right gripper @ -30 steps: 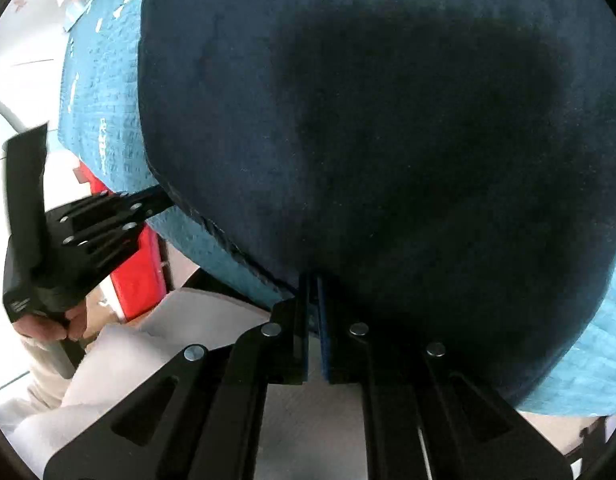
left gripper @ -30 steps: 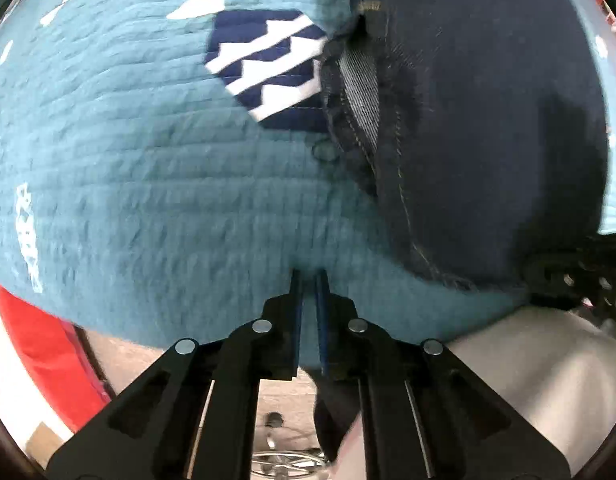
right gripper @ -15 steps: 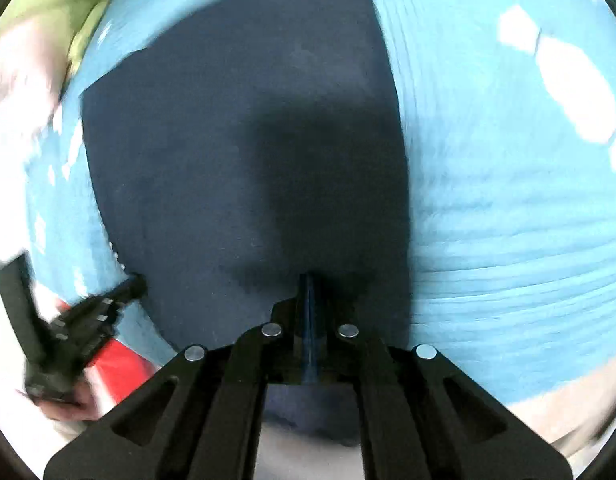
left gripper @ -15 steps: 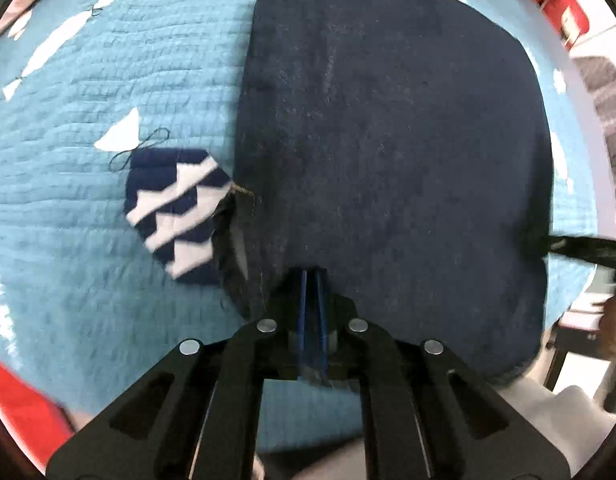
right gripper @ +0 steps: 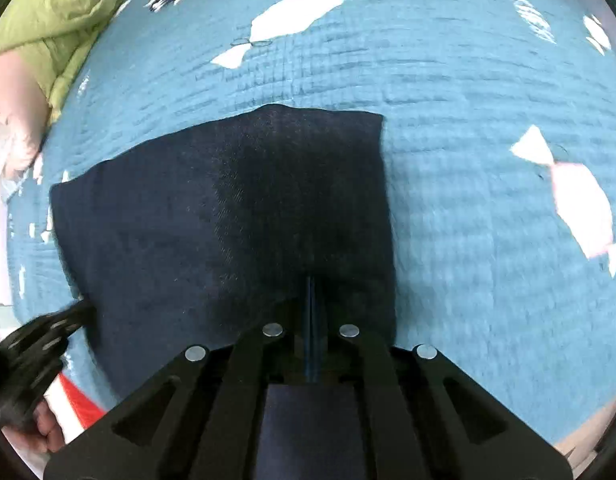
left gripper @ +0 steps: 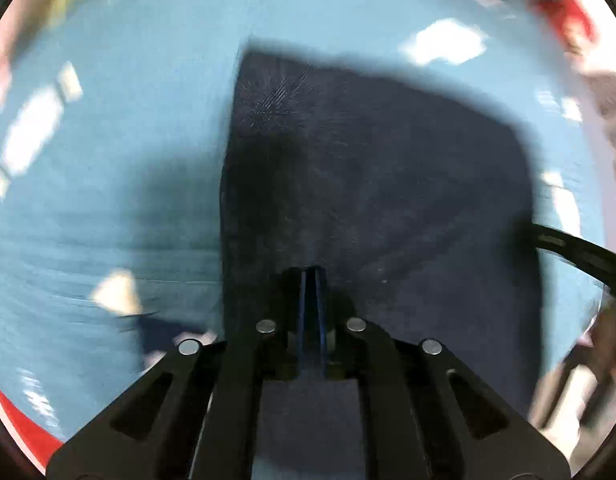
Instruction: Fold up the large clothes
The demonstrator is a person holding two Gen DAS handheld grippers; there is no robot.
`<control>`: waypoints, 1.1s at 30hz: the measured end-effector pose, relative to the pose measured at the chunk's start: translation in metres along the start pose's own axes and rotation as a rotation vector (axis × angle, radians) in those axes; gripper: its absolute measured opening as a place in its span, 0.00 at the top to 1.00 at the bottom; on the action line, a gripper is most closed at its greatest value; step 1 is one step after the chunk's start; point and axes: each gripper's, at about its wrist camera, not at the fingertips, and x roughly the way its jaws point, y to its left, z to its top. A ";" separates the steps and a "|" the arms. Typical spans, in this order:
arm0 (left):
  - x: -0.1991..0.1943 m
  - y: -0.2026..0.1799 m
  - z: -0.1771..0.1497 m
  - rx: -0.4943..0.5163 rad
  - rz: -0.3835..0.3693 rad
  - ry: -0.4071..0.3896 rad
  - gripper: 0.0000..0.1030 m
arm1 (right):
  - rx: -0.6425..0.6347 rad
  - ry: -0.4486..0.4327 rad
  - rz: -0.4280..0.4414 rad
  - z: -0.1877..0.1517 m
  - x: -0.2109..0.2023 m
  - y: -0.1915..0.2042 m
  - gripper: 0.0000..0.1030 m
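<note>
Dark denim garment on blue quilt

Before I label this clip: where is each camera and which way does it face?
Left wrist: on the left gripper, facing steeply down onto the dark navy folded garment; own fingers show.
Right wrist: on the right gripper, facing steeply down; own fingers and a hand show.
Shared: the garment on the teal quilted cover, each other's gripper.
</note>
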 end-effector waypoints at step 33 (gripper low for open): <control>-0.060 -0.043 0.102 -0.026 -0.018 -0.129 0.91 | -0.002 -0.016 0.239 0.076 -0.003 -0.004 0.94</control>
